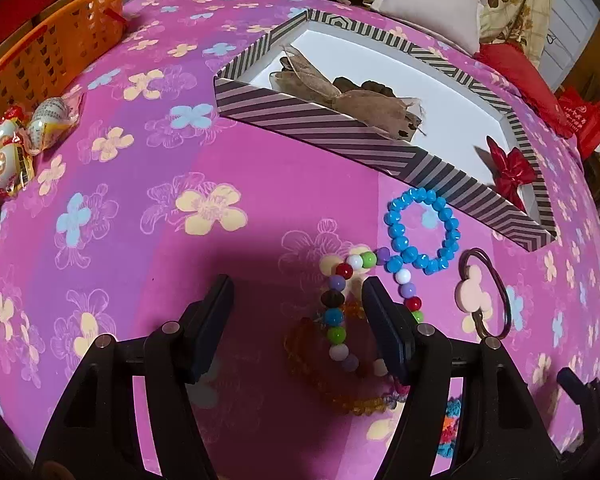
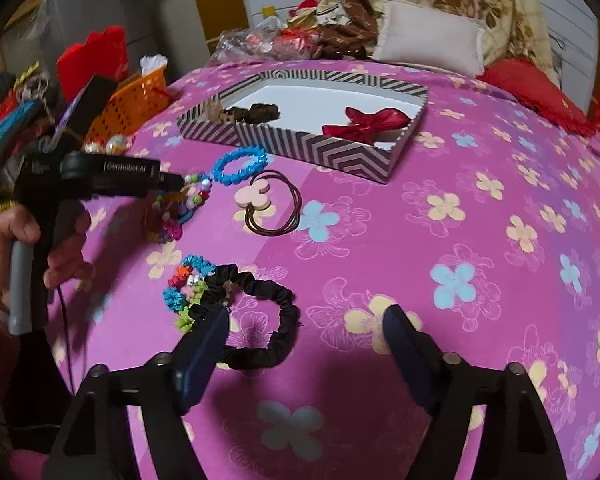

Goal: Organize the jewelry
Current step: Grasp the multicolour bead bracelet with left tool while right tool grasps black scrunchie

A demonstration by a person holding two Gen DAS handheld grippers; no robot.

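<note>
The left gripper (image 1: 296,292) hung wide open over a multicoloured bead bracelet (image 1: 336,312) on the pink flowered cloth (image 1: 160,240), gripping nothing. The right gripper (image 2: 308,324) was also wide open and empty, beside a black scrunchie (image 2: 276,320). The striped box (image 2: 336,152) lay beyond.

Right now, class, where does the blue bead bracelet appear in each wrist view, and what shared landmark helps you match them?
Left wrist view: blue bead bracelet right of centre, just in front of the striped box.
Right wrist view: upper left of centre, again before the box's near wall.
Shared landmark: the mouse-shaped hair tie beside it.
</note>
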